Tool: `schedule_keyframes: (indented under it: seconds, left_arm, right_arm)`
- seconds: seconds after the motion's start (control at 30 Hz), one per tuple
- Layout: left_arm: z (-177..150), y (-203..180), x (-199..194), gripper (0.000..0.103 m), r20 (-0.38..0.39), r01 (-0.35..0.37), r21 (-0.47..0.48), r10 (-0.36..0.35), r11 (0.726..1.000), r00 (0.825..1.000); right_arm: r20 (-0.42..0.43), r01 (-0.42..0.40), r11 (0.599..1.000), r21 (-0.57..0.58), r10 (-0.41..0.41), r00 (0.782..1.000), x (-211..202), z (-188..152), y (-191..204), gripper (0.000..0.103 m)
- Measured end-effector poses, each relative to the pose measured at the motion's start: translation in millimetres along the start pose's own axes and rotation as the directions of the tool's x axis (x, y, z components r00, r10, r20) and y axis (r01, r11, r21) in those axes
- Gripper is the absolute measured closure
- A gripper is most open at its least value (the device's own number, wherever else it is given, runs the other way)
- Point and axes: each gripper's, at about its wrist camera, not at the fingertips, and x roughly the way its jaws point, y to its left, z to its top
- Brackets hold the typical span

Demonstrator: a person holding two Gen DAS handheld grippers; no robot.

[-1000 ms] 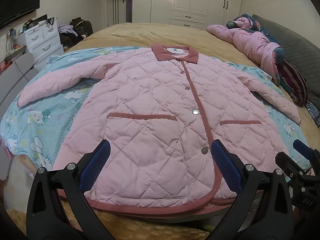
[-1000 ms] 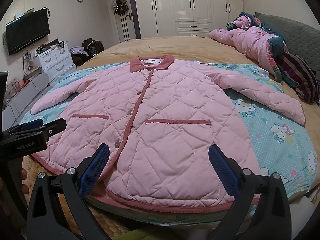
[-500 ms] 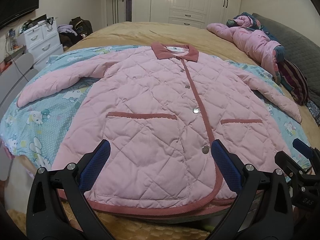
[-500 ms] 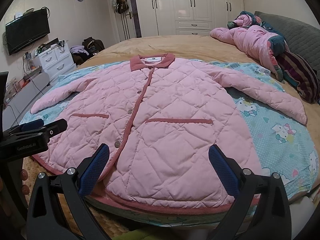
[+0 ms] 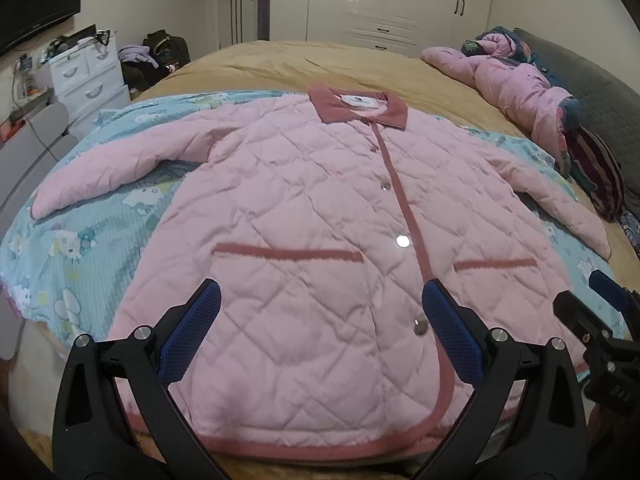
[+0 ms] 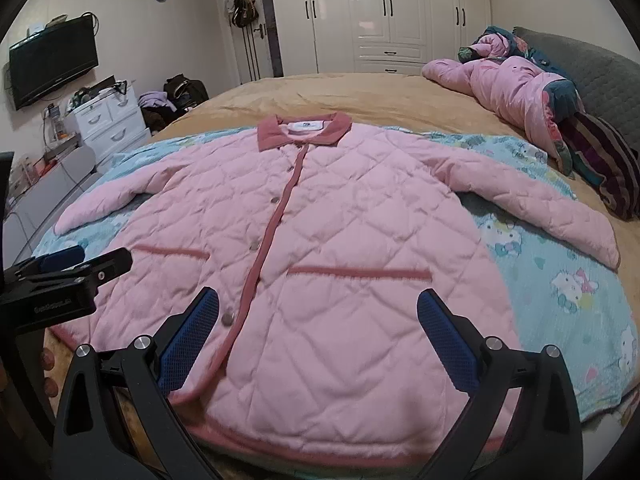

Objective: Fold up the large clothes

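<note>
A pink quilted jacket (image 5: pixel 304 216) (image 6: pixel 340 216) with a dark pink collar, placket and pocket trims lies flat and buttoned, front up, on a blue cartoon-print sheet (image 5: pixel 80 240) (image 6: pixel 560 280). Both sleeves are spread out to the sides. My left gripper (image 5: pixel 320 312) hovers open above the jacket's left hem half, with nothing between its blue pads. Above the right hem half, my right gripper (image 6: pixel 318 312) is open and holds nothing. Each gripper shows at the edge of the other's view.
The sheet covers the near part of a tan bed (image 6: pixel 360 96). A heap of pink and striped clothes (image 6: pixel 540 112) lies at the bed's far right by a grey headboard. White drawers (image 6: pixel 108 124), a wall TV (image 6: pixel 52 64) and white wardrobes (image 6: pixel 400 16) stand beyond.
Both grippers have crept slightly forward over the jacket's hem. The jacket has not moved and both grippers stay open.
</note>
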Motion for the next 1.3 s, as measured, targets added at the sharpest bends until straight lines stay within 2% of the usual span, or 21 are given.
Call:
schedule_keyframes:
  seconds: [0.53,0.83,1.07,1.3]
  left_arm:
    - [59,7,21,0.008,0.023,-0.019,-0.050,0.020,0.999,1.000]
    - [95,-5,28,0.008,0.063,-0.002,-0.048,0.005,0.999,0.998]
    - [120,-19,42,0.008,0.064,0.015,-0.039,-0.013,0.999,0.998]
    - [137,-37,62,0.008,0.044,0.027,-0.008,-0.027,1.000,0.999]
  right_arm:
    - [0.057,0.016,0.999,0.036,-0.019,0.998,32,63,-16,0.004]
    - [0.094,0.016,0.998,0.060,-0.022,0.995,42,98,-28,0.004]
    - [0.121,0.007,0.996,0.085,-0.017,0.993,51,121,-41,0.004]
    - [0.142,0.029,0.989,0.143,-0.049,0.989,62,142,-66,0.004]
